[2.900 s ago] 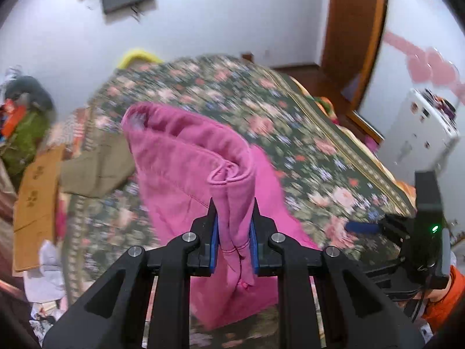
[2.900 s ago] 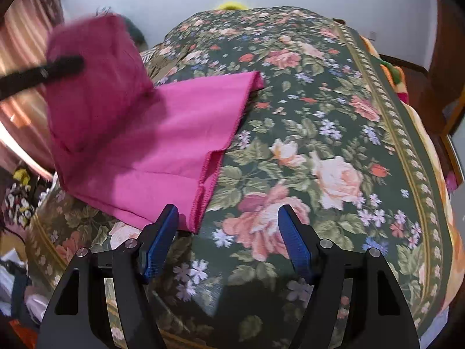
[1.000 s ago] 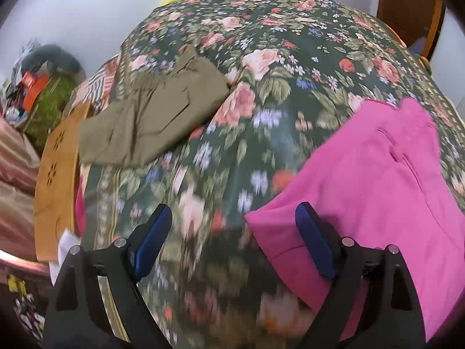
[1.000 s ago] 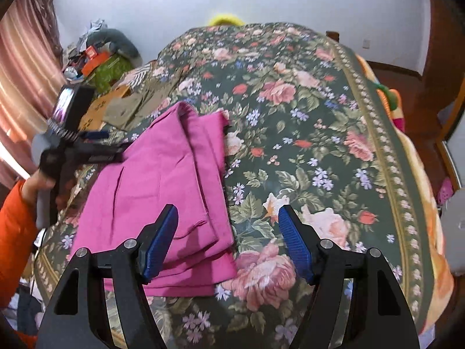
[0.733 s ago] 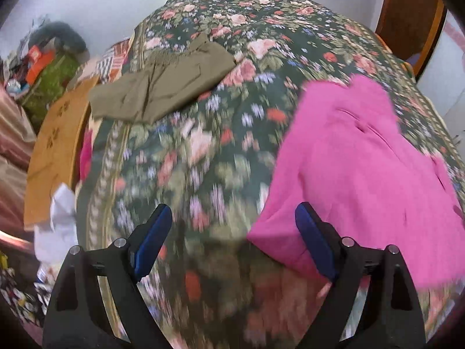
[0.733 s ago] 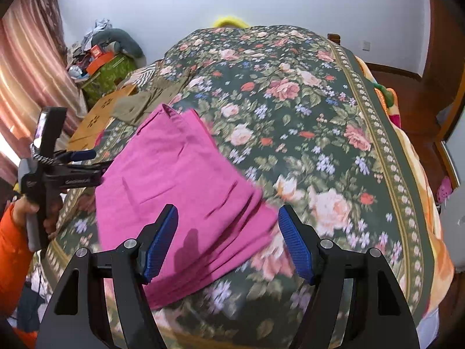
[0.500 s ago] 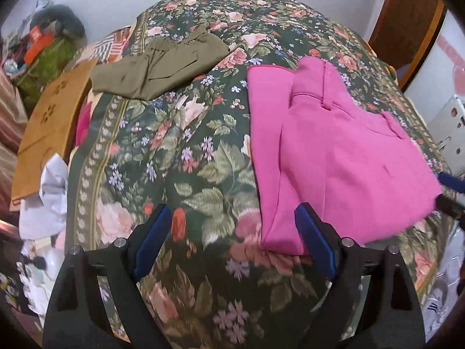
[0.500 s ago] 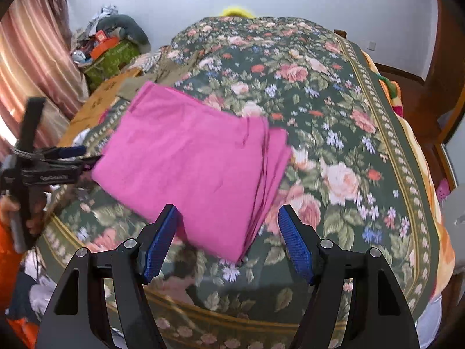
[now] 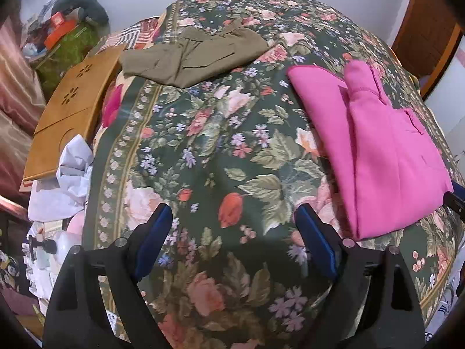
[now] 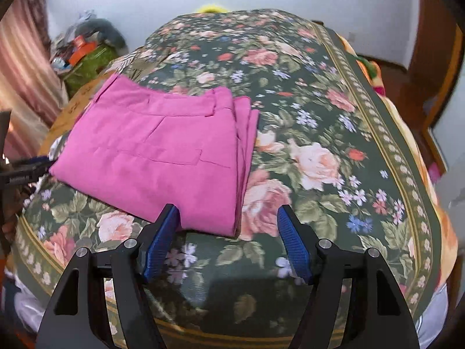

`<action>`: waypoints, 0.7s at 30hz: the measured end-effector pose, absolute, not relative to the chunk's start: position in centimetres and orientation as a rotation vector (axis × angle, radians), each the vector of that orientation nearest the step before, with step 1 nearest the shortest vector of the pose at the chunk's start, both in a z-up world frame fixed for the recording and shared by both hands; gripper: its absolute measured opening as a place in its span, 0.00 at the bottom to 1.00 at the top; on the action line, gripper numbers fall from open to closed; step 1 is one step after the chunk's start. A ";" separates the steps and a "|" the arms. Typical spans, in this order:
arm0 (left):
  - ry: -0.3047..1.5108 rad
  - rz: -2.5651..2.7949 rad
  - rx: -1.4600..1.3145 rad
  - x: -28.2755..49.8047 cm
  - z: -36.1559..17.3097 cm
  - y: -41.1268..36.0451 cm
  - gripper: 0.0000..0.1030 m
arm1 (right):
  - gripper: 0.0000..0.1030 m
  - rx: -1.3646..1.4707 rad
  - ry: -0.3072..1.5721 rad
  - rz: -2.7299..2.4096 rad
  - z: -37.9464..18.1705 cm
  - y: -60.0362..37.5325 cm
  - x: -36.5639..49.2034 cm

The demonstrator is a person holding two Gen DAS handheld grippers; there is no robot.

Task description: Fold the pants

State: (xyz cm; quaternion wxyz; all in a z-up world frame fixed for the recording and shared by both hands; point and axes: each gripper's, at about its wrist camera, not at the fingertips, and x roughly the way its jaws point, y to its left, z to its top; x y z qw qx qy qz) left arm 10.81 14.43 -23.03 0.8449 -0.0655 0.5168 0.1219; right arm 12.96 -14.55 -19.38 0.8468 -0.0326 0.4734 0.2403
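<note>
The pink pants (image 9: 383, 148) lie folded in a flat rectangle on the floral bedspread (image 9: 221, 157), to the right in the left wrist view. In the right wrist view the pink pants (image 10: 162, 151) lie left of centre, just beyond the gripper. My left gripper (image 9: 232, 235) is open and empty above bare bedspread, left of the pants. My right gripper (image 10: 226, 232) is open and empty at the pants' near edge, not holding them. The tip of the left gripper (image 10: 26, 165) shows at the far left of the right wrist view.
Folded olive-green pants (image 9: 191, 55) lie at the far side of the bed. A wooden board (image 9: 66, 110), white cloth (image 9: 66, 180) and a clutter pile (image 9: 64, 29) sit off the bed's left edge. A wooden door (image 9: 427, 37) stands at the right.
The left gripper let go of the pink pants, which now lie folded on the bed. Both grippers have drawn back from them and stand open.
</note>
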 end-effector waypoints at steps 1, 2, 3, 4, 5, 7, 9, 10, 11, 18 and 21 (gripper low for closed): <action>1.085 0.259 -0.127 10.7 -22.7 14.5 0.86 | 0.64 -0.047 1.006 0.511 -19.1 -15.0 13.1; 1.078 0.261 -0.118 10.7 -22.4 14.4 0.86 | 0.64 -0.042 1.006 0.508 -18.8 -15.2 13.2; 1.060 0.256 -0.106 10.7 -21.8 14.2 0.86 | 0.64 -0.049 0.999 0.499 -18.4 -15.4 13.3; 1.049 0.249 -0.104 10.7 -21.4 14.1 0.86 | 0.65 -0.058 0.987 0.494 -17.9 -15.4 13.2; 1.027 0.232 -0.102 10.8 -20.6 13.7 0.86 | 0.65 -0.061 0.972 0.494 -17.4 -15.5 13.2; 0.993 0.207 -0.100 11.2 -19.4 13.1 0.86 | 0.66 -0.044 0.950 0.502 -16.5 -15.6 13.6; 0.952 0.164 -0.095 11.9 -17.9 12.0 0.86 | 0.66 -0.026 0.941 0.512 -16.0 -15.4 14.1; 0.939 0.142 -0.092 12.3 -17.4 11.4 0.86 | 0.66 -0.020 0.937 0.517 -15.8 -15.3 14.5; 0.929 0.121 -0.090 12.6 -17.0 10.9 0.86 | 0.66 -0.020 0.935 0.518 -15.8 -15.1 14.9; 0.967 0.029 -0.082 16.8 -18.0 8.4 0.86 | 0.66 -0.002 0.986 0.547 -17.4 -13.8 17.1; 1.013 0.060 -0.087 18.2 -19.9 8.3 0.86 | 0.66 0.003 1.040 0.549 -19.0 -13.4 17.8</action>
